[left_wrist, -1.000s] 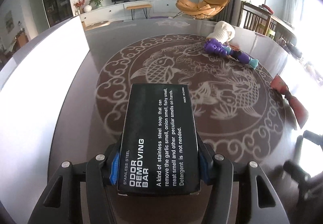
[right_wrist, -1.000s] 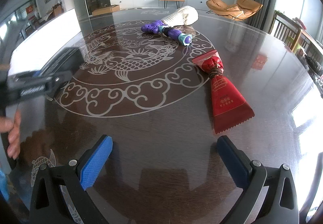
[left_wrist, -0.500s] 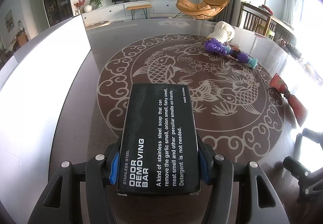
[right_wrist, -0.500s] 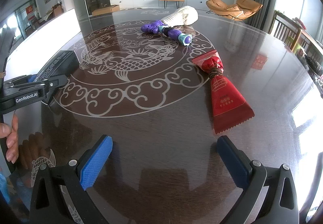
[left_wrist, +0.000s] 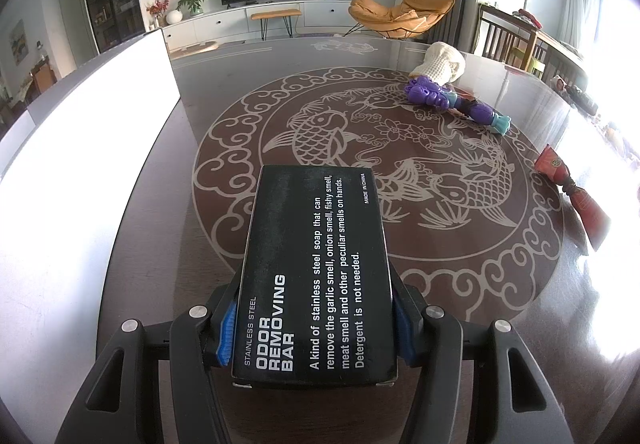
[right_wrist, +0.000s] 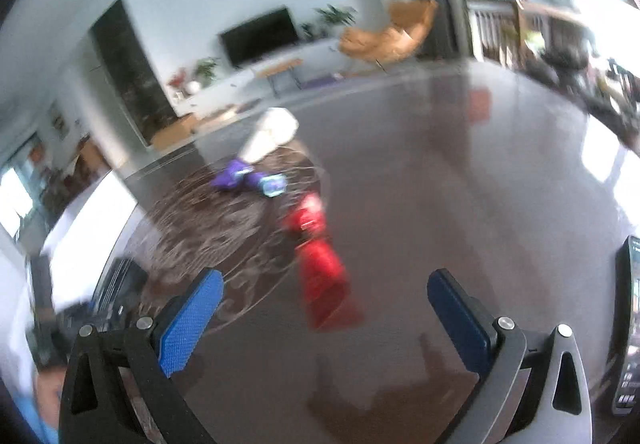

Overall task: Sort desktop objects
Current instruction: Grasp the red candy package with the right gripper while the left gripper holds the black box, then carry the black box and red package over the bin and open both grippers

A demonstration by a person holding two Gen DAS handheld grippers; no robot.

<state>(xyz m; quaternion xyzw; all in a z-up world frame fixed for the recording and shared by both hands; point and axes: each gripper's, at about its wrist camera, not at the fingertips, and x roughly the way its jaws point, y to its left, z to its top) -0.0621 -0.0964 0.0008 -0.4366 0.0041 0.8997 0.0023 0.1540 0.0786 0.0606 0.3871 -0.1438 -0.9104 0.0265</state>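
Note:
My left gripper (left_wrist: 314,332) is shut on a black box (left_wrist: 316,264) printed "odor removing bar", its blue pads pressed to both long sides, held just above the dark table (left_wrist: 168,244). Far right on the table lie a purple toy (left_wrist: 448,100), a white knitted thing (left_wrist: 442,62) behind it, and a red packet (left_wrist: 576,196). In the blurred right wrist view my right gripper (right_wrist: 324,292) stands open and empty above the table. The red packet (right_wrist: 320,264) lies ahead between its fingers, the purple toy (right_wrist: 248,180) and the white knitted thing (right_wrist: 270,134) beyond.
A dark phone-like device (right_wrist: 628,324) lies at the right edge of the right wrist view. The black box and the left gripper show faintly at lower left (right_wrist: 116,284). A bright white patch (left_wrist: 80,148) covers the table's left side. Chairs stand behind the table.
The right gripper has swung up and rolled, so its view is now tilted and blurred and the red packet sits nearer the middle. The left gripper and box have stayed put.

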